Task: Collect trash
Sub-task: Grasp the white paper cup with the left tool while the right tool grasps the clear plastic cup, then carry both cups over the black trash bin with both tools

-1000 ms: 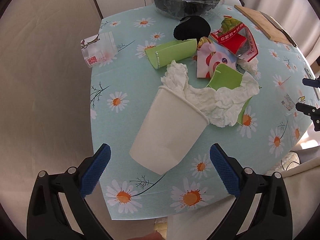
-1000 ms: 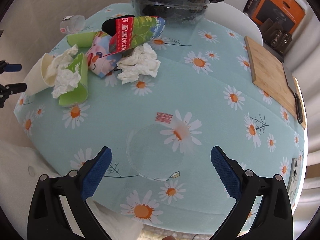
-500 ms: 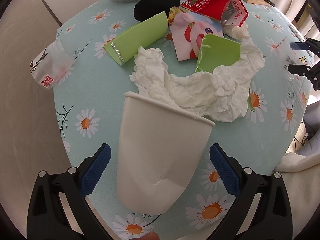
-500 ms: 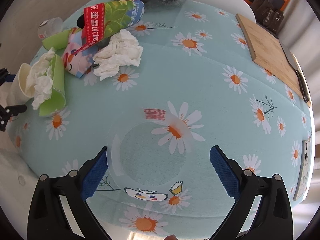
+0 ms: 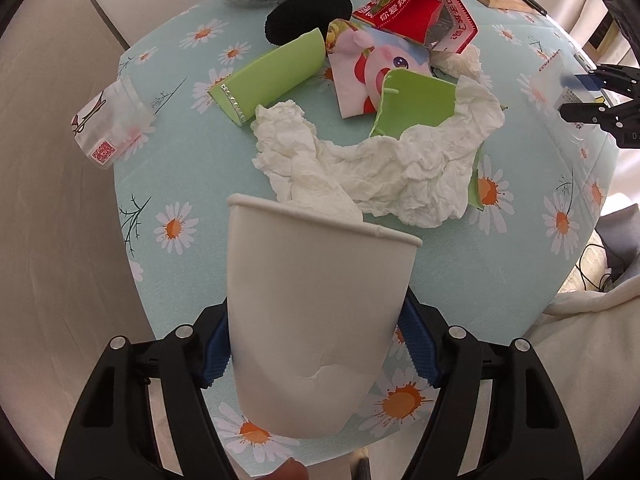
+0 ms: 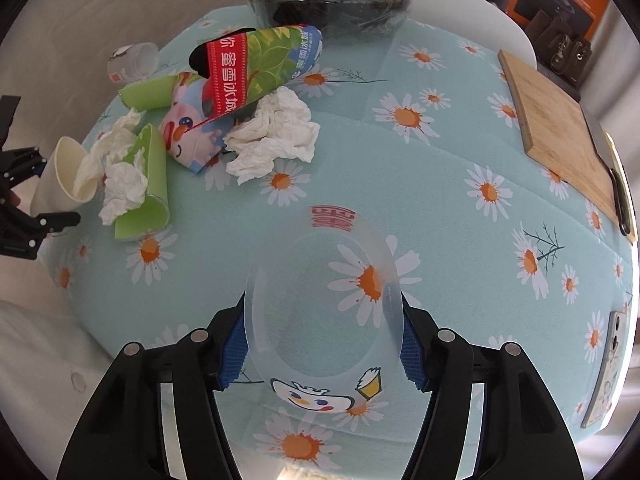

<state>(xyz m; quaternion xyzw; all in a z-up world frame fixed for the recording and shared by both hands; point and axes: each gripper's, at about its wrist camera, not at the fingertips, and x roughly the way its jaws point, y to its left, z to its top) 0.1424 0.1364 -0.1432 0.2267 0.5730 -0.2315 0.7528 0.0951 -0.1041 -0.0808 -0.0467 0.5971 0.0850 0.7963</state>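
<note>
The left gripper [image 5: 314, 348] clamps its blue pads on the white paper cup [image 5: 316, 316] at 6 o'clock; crumpled tissue [image 5: 384, 168] spills toward 12. The right gripper [image 6: 322, 344] pinches the clear plastic cup [image 6: 320, 312] at 6 o'clock.

A round table [image 6: 460, 200] under a pale blue daisy-print cloth fills the right wrist view. A wooden cutting board [image 6: 560, 120] lies at two o'clock. Beige wall [image 5: 48, 208] shows at nine o'clock in the left wrist view, and daylight is bright throughout.
</note>
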